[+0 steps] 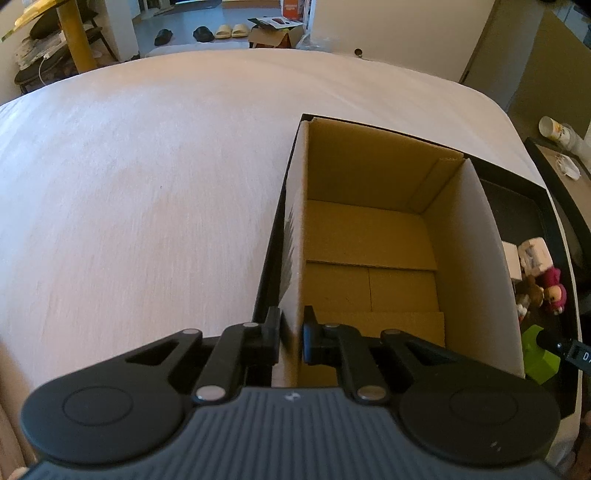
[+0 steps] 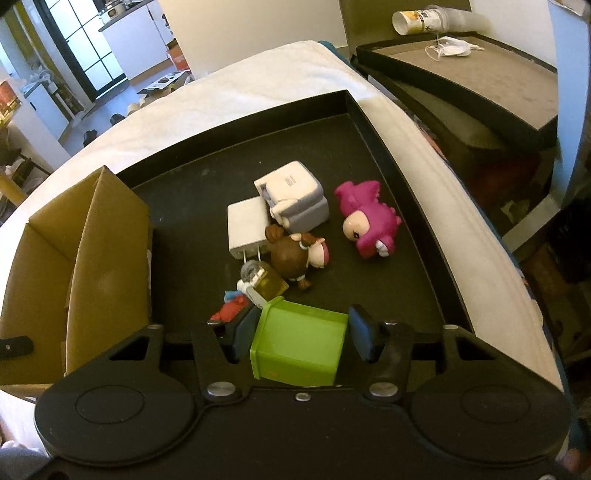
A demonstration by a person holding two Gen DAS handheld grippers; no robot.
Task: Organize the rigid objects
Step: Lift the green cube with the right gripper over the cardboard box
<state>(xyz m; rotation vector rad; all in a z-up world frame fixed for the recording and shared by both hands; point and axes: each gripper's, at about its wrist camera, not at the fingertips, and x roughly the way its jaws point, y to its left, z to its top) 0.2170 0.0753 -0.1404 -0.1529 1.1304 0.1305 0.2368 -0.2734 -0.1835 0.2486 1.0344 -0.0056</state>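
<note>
The open cardboard box (image 1: 369, 240) stands empty at the left end of a black tray (image 2: 369, 122). My left gripper (image 1: 291, 338) is shut on the box's near left wall, one finger outside and one inside. In the right wrist view a green open cube (image 2: 299, 347) lies on the tray's near part, and my right gripper (image 2: 301, 332) is shut on it with a pad against each side. Beyond it lie a small bottle (image 2: 266, 282), a brown figure (image 2: 295, 254), a pink figure (image 2: 369, 221), a white charger (image 2: 245, 225) and a grey-white block toy (image 2: 295, 195).
The tray rests on a pale cloth-covered surface (image 1: 147, 166). A small red and blue toy (image 2: 231, 308) lies by my right gripper's left finger. To the right stands a dark side table (image 2: 480, 85) with stacked paper cups (image 2: 424, 16) and a face mask (image 2: 450, 50).
</note>
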